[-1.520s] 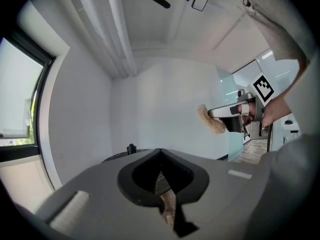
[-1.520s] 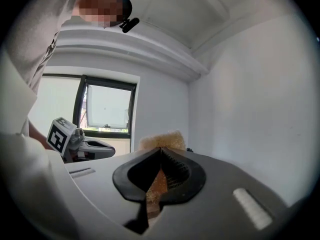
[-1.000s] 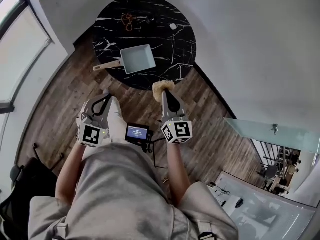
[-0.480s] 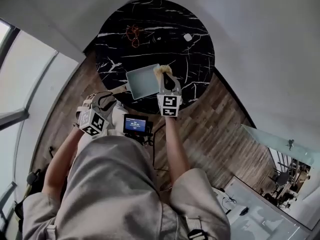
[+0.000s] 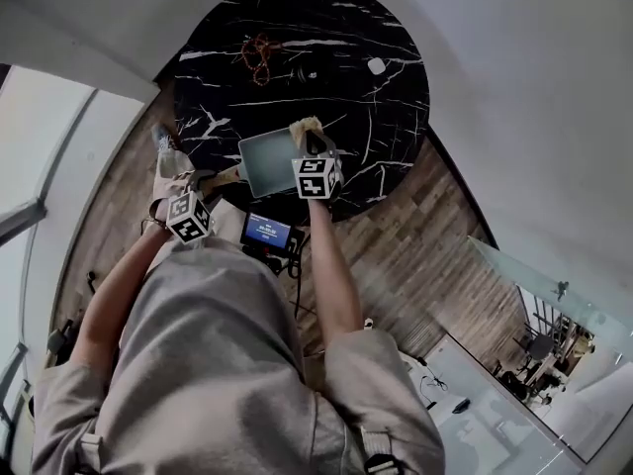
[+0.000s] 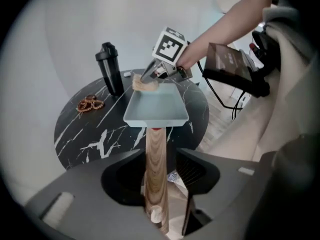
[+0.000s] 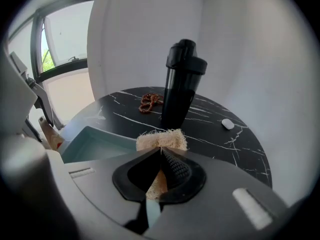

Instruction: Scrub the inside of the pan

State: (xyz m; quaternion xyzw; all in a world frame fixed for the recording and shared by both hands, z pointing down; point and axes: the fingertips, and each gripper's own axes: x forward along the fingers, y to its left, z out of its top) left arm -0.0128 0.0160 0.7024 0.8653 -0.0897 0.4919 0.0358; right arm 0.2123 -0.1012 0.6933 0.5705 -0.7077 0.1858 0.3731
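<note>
My left claw (image 6: pixel 160 155), just opened wide, straddles stiff wooden handle (image 6: pixel 155 179) of blue-grey rectangular pan (image 6: pixel 156 106): best hold; my right claw (image 7: pixel 161 151) clamps soft tan loofah (image 7: pixel 161 140)

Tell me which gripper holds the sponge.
The right gripper, shut on the sponge by the pan. The left gripper has just been opening its jaws, the handle between them.

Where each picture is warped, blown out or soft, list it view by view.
Head view: wide-angle bend toward the edges, and the window at left is washed out pale. Left gripper view: black fisheye corners; the pan handle goes soft close to the lens, while the pan is sharp. Right gripper view: dark round rim, window partly blown out, bottle sharp.
</note>
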